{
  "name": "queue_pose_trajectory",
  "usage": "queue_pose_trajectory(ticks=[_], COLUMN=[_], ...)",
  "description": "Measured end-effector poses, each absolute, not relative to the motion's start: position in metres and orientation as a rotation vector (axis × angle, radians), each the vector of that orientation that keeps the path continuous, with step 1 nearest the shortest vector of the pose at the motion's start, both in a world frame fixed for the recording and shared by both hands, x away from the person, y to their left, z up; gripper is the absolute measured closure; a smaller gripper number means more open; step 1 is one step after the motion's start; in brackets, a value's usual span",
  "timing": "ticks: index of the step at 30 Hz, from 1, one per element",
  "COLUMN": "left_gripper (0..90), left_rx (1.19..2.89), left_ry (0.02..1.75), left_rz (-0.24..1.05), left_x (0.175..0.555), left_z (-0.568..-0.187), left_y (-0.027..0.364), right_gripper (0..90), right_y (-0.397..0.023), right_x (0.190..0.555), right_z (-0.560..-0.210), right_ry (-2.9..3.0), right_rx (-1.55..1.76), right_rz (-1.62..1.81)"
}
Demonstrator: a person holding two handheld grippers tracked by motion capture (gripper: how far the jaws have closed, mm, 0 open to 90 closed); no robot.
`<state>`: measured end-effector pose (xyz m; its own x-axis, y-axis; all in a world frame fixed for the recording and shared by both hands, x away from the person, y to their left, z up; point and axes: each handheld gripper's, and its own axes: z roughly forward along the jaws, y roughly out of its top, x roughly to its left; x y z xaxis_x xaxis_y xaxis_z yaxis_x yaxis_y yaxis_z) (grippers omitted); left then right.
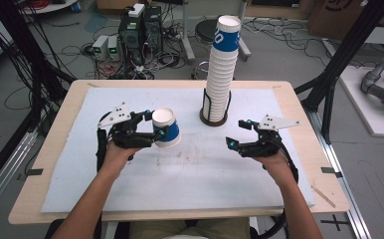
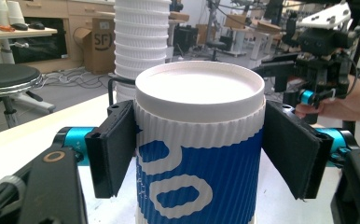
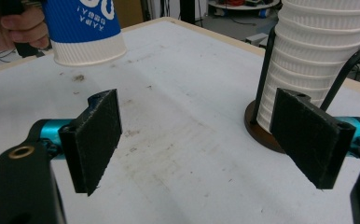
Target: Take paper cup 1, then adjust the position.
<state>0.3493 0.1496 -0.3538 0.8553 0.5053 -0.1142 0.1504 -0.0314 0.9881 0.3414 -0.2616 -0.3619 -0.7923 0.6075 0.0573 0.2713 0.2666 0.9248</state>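
Cup in hand is how we find the left gripper (image 1: 156, 125): its two black pads press on either side of a blue-and-white paper cup (image 1: 166, 127), and in the left gripper view the ribbed wall of that cup sits tight between them, white base towards the camera. From above we see the cup held near the left-hand middle of the white mat (image 1: 190, 174), tilted over so that its base points away from the hand. Whether its lower edge touches the mat or hangs just clear of it we cannot tell from the high view; the right gripper view suggests that it is off the surface.

Across the mat, well apart from the cup, the right gripper (image 1: 237, 133) holds nothing. We see its jaws standing wide in the right gripper view, with bare, scuffed mat between the pads.

Beyond both grippers, towards the far edge of the mat, a tall stack of cups (image 1: 221, 69) rises out of a dark wire holder (image 1: 213, 118) on a round base. Its top cup shows the same blue band. In the right gripper view this stack stands just behind the right-hand pad.
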Motion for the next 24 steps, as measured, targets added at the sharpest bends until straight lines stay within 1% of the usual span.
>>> queue_pose_trajectory(ticks=[5,10,19,24], left_gripper=[27.9,27.9,28.0,28.0], left_rx=[1.595,1.592,1.612,1.634], left_ry=[0.524,0.517,0.509,0.472], left_rz=[0.309,0.309,0.284,0.259], left_x=[0.346,0.343,0.344,0.340], left_z=[-0.352,-0.349,-0.351,-0.353], left_y=[0.152,0.150,0.143,0.132], right_gripper=[17.1,17.0,17.0,17.0], right_y=[-0.259,-0.253,-0.240,-0.234], right_x=[0.341,0.335,0.331,0.328], right_z=[-0.361,-0.357,-0.359,-0.361], right_ry=[2.242,2.232,2.298,2.322], right_rx=[0.785,0.726,0.637,0.602], right_rz=[1.531,1.608,1.617,1.636])
